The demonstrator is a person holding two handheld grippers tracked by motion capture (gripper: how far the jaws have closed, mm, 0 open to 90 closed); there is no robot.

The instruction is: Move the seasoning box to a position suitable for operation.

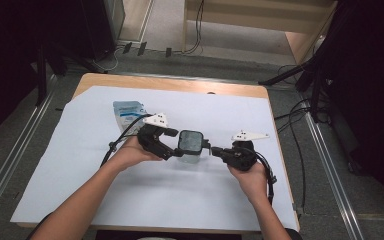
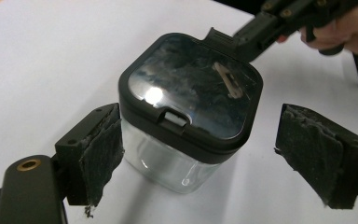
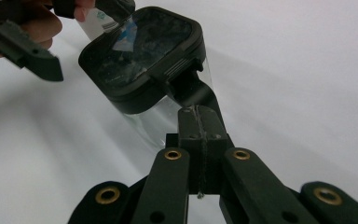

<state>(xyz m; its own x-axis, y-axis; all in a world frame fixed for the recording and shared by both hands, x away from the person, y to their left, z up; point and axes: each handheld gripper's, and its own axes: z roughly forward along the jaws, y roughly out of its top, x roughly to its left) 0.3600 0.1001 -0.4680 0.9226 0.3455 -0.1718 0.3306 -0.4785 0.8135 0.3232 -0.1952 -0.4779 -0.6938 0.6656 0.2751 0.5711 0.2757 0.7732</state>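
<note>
Your left gripper point(image 2: 200, 154) stands wide open around the clear jar point(image 1: 190, 146) at the table's point(image 1: 170, 200) middle, pads apart from its glass. Your right gripper point(image 3: 196, 112) is clamped tight on the tab of the jar's black lid point(image 2: 191, 88).

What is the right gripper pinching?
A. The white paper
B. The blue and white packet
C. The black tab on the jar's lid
C. The right gripper has its jaws shut on the black tab sticking out from the lid of the clear jar.
</note>
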